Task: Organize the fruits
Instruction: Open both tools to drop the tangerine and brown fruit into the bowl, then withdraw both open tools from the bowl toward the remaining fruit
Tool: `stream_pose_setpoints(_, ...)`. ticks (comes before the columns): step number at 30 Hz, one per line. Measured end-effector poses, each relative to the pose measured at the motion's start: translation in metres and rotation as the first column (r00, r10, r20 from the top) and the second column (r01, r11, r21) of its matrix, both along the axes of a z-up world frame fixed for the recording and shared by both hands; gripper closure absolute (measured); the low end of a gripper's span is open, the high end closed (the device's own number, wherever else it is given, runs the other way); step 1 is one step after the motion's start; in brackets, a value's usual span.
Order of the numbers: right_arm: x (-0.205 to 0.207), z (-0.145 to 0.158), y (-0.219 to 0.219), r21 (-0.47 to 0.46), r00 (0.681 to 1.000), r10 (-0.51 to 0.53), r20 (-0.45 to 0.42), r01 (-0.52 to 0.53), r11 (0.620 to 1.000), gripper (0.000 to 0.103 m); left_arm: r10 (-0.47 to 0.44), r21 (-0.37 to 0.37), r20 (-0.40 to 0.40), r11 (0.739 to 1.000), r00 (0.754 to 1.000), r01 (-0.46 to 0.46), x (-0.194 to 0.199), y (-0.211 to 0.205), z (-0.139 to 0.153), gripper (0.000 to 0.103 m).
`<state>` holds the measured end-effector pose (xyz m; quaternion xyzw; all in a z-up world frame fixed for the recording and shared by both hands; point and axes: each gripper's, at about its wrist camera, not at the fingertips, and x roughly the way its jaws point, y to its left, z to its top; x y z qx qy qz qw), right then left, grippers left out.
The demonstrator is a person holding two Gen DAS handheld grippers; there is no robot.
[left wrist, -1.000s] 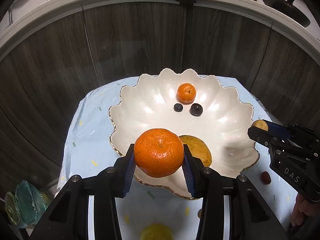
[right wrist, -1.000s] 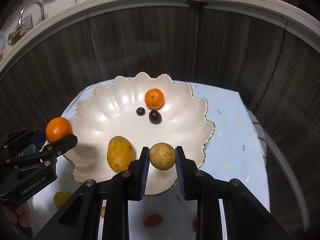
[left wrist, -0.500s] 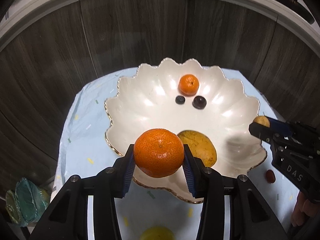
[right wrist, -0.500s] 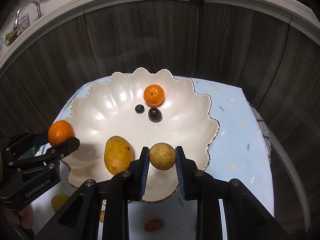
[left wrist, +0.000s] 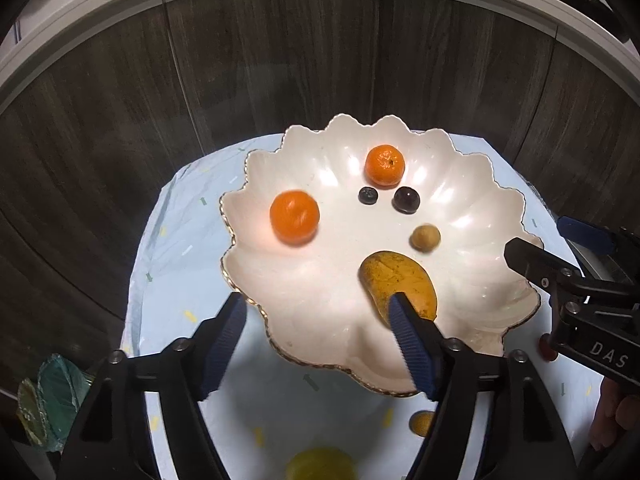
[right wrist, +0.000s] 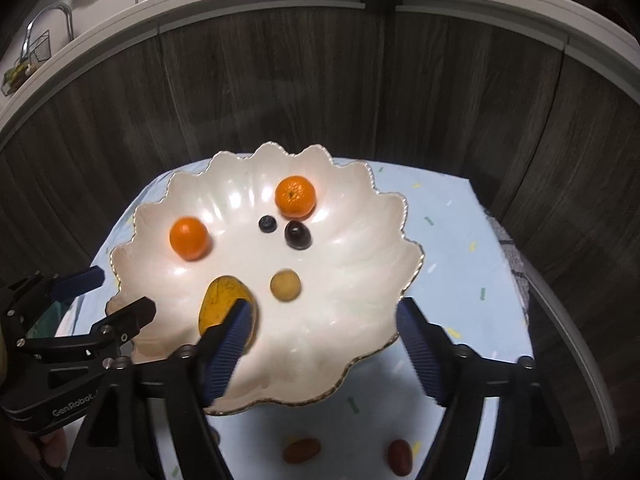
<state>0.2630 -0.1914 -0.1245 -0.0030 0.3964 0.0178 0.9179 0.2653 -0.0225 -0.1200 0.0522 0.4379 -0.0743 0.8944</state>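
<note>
A second ago the left tongs (left wrist: 316, 344) clamp a large mandarin (left wrist: 295, 217); now they gape wide with nothing between them, and the fruit lies in the scalloped bowl (left wrist: 472, 200), left of centre in the left wrist frame. The right tongs (right wrist: 324, 344) likewise spread apart, and their small tan fruit (right wrist: 285, 285) now sits mid-bowl, just right of the mango (right wrist: 218, 300).
</note>
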Motion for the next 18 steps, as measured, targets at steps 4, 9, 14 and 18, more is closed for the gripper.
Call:
stream_pose_setpoints(4, -0.002, 0.004, -0.001, 0.002, 1.000, -0.005, 0.007, 0.005, 1.000, 0.022, 0.010, 0.002, 0.016, 1.000, 1.000, -0.010, -0.003, 0.001, 0.006, 0.017)
stream_pose_setpoints(9, -0.007, 0.010, -0.002, 0.006, 1.000, -0.016, 0.019, 0.016, 1.000, 0.020, 0.019, 0.005, 0.028, 1.000, 0.999, -0.019, -0.009, 0.002, 0.013, 0.011)
stream_pose_setpoints(14, -0.014, 0.016, -0.003, 0.003, 0.999, -0.027, 0.036, 0.027, 1.000, 0.020, 0.022, 0.005, 0.045, 1.000, 0.999, -0.022, -0.016, 0.003, 0.022, 0.011)
stream_pose_setpoints(18, -0.020, 0.024, -0.004, 0.008, 0.998, -0.035, 0.055, 0.035, 0.999, 0.020, 0.018, 0.004, 0.060, 1.000, 0.998, -0.018, -0.023, 0.003, 0.031, 0.011)
